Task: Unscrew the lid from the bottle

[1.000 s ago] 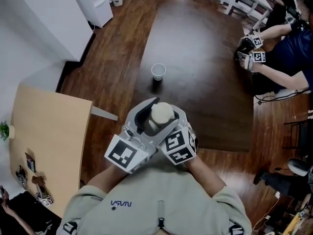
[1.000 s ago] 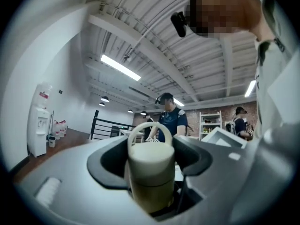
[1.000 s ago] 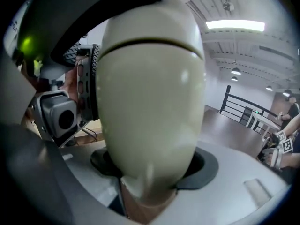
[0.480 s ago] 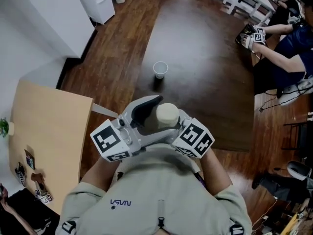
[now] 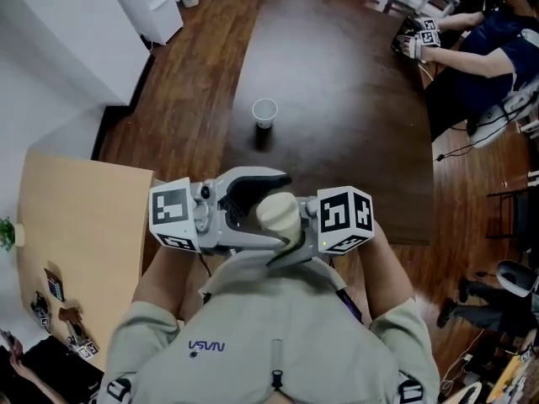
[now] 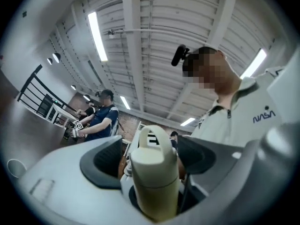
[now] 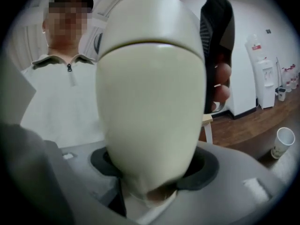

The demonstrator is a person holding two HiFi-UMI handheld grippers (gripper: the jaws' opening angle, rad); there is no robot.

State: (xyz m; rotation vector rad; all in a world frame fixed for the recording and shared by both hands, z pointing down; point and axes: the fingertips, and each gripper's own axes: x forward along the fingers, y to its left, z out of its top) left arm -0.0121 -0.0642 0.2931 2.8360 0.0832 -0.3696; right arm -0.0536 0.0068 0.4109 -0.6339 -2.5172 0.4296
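Note:
A cream bottle (image 5: 278, 215) with a loop-handled lid (image 6: 151, 146) is held in front of my chest. My right gripper (image 5: 292, 241) is shut on the bottle's body (image 7: 150, 121), whose sides sit against both dark pads (image 7: 206, 165). My left gripper (image 5: 282, 209) comes in from the left, and its jaws have just been opening. In the left gripper view the lid stands between its wide-spread pads (image 6: 101, 161) with a gap on each side. The left gripper (image 6: 150, 149) is open around the lid.
A white paper cup (image 5: 264, 110) stands on the dark table (image 5: 337, 99) ahead; it also shows as the cup (image 7: 283, 142) at the right. A light wooden table (image 5: 76, 242) is at my left. Another person with grippers (image 5: 472, 40) sits at the far right.
Both grippers have swung apart, from pointing forward side by side to facing each other across the bottle. The left jaws have spread wider around the lid. The bottle stays in the right gripper.

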